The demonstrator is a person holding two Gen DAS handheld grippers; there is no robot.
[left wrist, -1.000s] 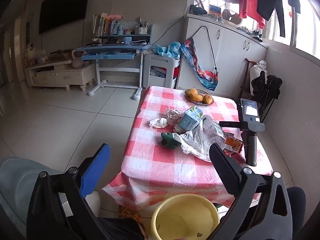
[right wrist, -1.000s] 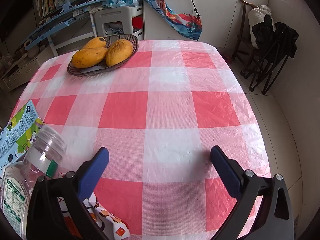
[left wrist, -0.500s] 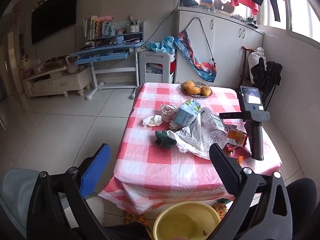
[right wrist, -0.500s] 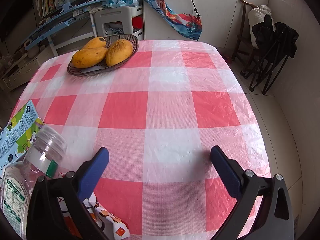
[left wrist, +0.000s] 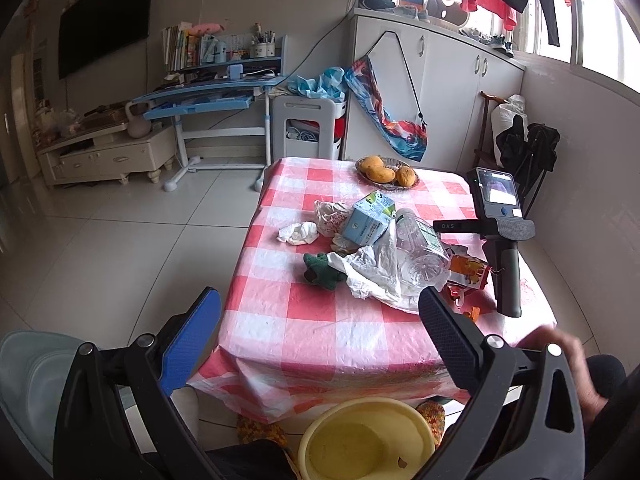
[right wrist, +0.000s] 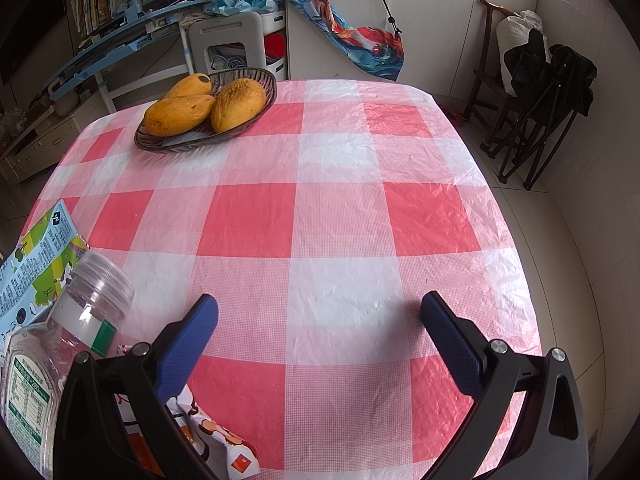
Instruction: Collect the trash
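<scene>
Trash lies piled on the red-checked table (left wrist: 320, 320): a blue milk carton (left wrist: 370, 220), a clear plastic bottle (left wrist: 420, 248), a white plastic bag (left wrist: 372, 272), crumpled tissue (left wrist: 298, 233), a green scrap (left wrist: 322, 272) and an orange snack wrapper (left wrist: 468, 270). A yellow bucket (left wrist: 366, 440) stands on the floor below the near table edge. My left gripper (left wrist: 316, 332) is open and empty, held back from the table above the bucket. My right gripper (right wrist: 320, 332) is open and empty, resting on the table with the bottle (right wrist: 52, 360), carton (right wrist: 36, 264) and wrapper (right wrist: 212, 440) at its left; it shows in the left wrist view (left wrist: 500, 236).
A dish of mangoes (left wrist: 386, 172) (right wrist: 208, 108) sits at the table's far side. A grey chair (left wrist: 28, 380) is at lower left. A desk (left wrist: 204, 96), a white stool (left wrist: 308, 124), cabinets (left wrist: 440, 80) and a folded black chair (right wrist: 540, 92) stand beyond.
My left gripper has pulled back and risen, so the table looks farther away and the bucket sits lower in view. A hand now blurs at right. The right gripper has not moved.
</scene>
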